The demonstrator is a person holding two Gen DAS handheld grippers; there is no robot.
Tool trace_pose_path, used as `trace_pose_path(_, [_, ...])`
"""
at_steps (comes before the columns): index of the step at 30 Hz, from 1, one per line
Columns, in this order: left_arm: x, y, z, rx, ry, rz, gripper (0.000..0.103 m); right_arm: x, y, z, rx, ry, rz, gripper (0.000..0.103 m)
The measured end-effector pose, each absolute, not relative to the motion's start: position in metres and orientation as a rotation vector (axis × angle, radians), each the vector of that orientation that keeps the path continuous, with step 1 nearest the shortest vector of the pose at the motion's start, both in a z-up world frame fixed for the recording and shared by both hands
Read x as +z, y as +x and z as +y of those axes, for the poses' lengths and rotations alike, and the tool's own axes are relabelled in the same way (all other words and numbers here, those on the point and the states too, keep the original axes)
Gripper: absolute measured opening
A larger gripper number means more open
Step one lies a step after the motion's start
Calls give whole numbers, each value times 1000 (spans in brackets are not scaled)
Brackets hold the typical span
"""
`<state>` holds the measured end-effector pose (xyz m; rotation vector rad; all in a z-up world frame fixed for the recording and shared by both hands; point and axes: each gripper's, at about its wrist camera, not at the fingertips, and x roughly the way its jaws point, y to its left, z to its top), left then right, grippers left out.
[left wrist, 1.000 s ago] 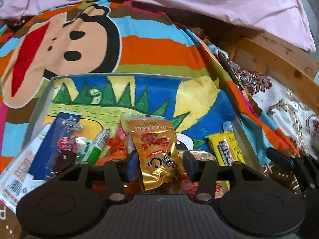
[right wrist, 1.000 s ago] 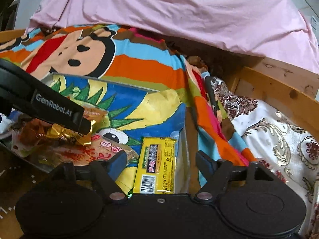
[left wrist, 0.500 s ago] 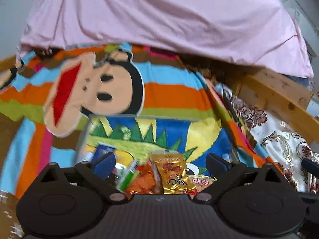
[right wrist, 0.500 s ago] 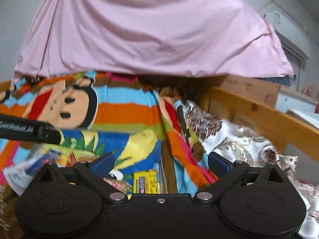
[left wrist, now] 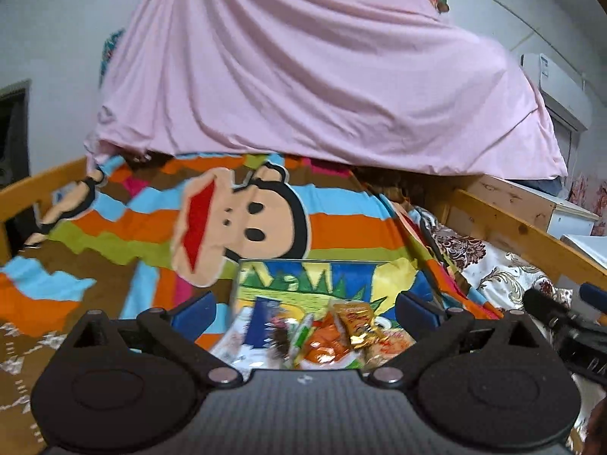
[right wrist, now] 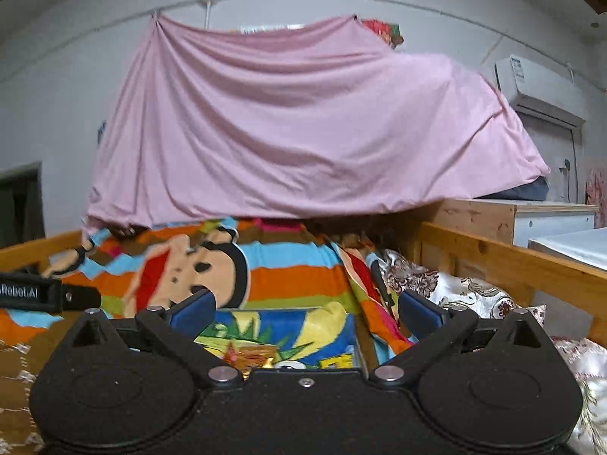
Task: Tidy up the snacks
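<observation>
Both claws are raised over the bed, pointing near level, jaws just spread wide and empty: left claw (left wrist: 305,309), right claw (right wrist: 307,309). The snack packets (left wrist: 322,335) lie heaped in the dinosaur-print box (left wrist: 303,271) below, blurred and partly hidden behind the claw bodies.

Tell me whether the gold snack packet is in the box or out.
In. The gold packet lies among other snacks inside the box, free of both open grippers.

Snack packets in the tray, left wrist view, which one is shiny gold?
The gold foil packet with red print, right of the orange packet and blue packet.
</observation>
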<state>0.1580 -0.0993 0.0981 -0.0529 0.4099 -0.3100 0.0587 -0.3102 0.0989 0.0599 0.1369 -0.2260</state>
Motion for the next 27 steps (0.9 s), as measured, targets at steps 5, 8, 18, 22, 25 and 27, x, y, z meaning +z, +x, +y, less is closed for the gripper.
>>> trace_pose_path(5, [96,109,-77,-275,-75,360,102,105,15,-296,-200,91,93,102])
trace_pose_path(8, [92,86,-69,-266,-81,346,102,104,-5,-286,-182,98,84,102])
trace_pose_path(18, [81,34,-49,-252,-47,310,102,91,-46,-248,-138,67,127,102])
trace_pose_path(22, [78,20,-42,-253,-39,303,102,88,-56,-240,-148,61,144,102])
trace_pose_path(25, [74,13,-37,-254,-36,305,102,86,-61,-238,-157,62,155,102])
trace_pose_path(27, [72,10,-34,-249,-36,312,102,84,-64,-235,-161,63,172,102])
